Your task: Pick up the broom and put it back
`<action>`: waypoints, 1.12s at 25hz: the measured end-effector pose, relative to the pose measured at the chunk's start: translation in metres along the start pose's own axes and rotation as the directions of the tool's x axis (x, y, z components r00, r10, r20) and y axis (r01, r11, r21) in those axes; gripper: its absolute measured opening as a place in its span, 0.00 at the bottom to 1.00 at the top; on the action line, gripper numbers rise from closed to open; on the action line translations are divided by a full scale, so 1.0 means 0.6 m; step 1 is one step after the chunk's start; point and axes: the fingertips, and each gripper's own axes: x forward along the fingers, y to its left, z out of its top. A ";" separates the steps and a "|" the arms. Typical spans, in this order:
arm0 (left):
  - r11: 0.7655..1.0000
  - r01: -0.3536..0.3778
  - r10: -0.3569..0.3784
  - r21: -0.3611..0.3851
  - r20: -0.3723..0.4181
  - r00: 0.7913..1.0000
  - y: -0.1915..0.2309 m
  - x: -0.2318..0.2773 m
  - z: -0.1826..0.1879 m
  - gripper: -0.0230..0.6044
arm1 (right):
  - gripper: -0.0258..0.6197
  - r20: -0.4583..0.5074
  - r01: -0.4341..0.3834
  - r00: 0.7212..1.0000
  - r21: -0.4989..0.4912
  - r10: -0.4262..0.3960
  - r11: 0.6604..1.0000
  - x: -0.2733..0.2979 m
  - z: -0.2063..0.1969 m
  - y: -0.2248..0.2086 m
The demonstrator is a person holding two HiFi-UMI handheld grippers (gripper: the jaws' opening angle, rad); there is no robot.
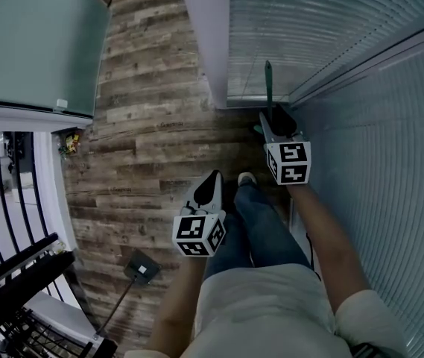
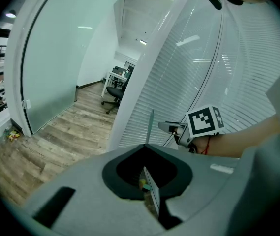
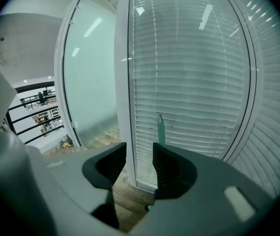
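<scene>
The broom stands upright in the corner where the two blind-covered glass walls meet. Its green handle (image 1: 268,86) rises against the blinds, and a bit of green shows at the floor (image 1: 258,129). My right gripper (image 1: 275,118) is just in front of it, open, with nothing between its jaws. In the right gripper view the handle (image 3: 160,128) shows just past the right fingertip, beyond the open right gripper (image 3: 140,154). My left gripper (image 1: 210,187) hangs lower over the floor, shut and holding nothing. The left gripper view shows the shut left gripper (image 2: 147,173), the handle (image 2: 150,126) and the right gripper (image 2: 171,127).
The floor (image 1: 152,133) is wood plank. A white pillar (image 1: 210,43) stands left of the broom. A dark square-headed tool on a long handle (image 1: 141,267) lies at the lower left, near black railings (image 1: 3,200). The person's leg and shoe (image 1: 246,179) are below the grippers.
</scene>
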 end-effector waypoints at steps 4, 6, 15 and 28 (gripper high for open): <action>1.000 0.003 -0.003 0.002 0.005 1.000 0.003 -0.033 -0.002 0.04 | 0.30 0.025 -0.015 1.000 0.011 0.015 1.000 -0.049 0.005 0.036; 1.000 0.003 -0.003 0.002 0.010 1.000 0.003 -0.050 -0.004 0.04 | 0.30 0.045 -0.032 0.999 0.016 0.031 0.999 -0.072 0.011 0.054; 1.000 0.003 -0.004 0.007 0.036 0.999 0.001 -0.145 -0.007 0.04 | 0.25 0.123 -0.118 0.986 0.045 0.112 0.992 -0.179 0.053 0.152; 1.000 -0.025 0.025 -0.002 0.086 0.996 0.012 -0.280 0.009 0.04 | 0.19 0.179 -0.326 0.928 -0.033 0.326 0.945 -0.329 0.108 0.340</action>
